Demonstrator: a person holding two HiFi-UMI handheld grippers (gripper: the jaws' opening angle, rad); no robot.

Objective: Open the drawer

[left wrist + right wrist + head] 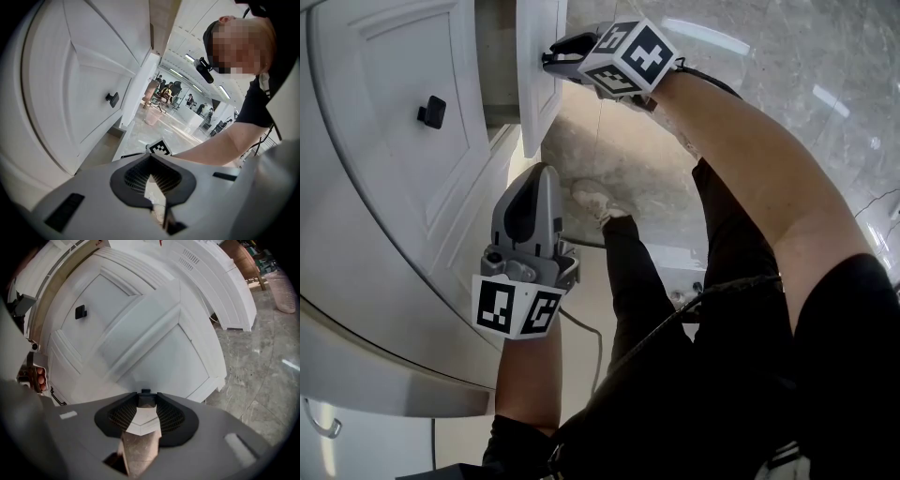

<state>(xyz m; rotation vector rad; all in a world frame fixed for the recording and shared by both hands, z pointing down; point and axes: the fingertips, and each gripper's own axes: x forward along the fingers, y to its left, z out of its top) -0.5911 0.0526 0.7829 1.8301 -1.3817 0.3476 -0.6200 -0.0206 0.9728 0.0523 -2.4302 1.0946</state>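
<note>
A white panelled front [542,89] stands out from the white cabinet, with a dark gap [497,56] behind it. My right gripper [549,58] is at that front. In the right gripper view the same front [154,343] fills the picture, and my right gripper [146,398] is shut on its small black knob [146,392]. A second front [394,141] beside it lies flush and carries its own black knob [431,112], which also shows as knob [112,99] and knob [80,311]. My left gripper [546,171] hangs lower, near the cabinet's base, away from both knobs. Its jaws [150,157] are shut with nothing between them.
Grey marble floor [787,75] runs to the right of the cabinet. The person's legs and a shoe [592,201] stand close below the pulled front. A thin bar handle [323,427] sits on a lower curved front. A woven basket [287,289] stands far off.
</note>
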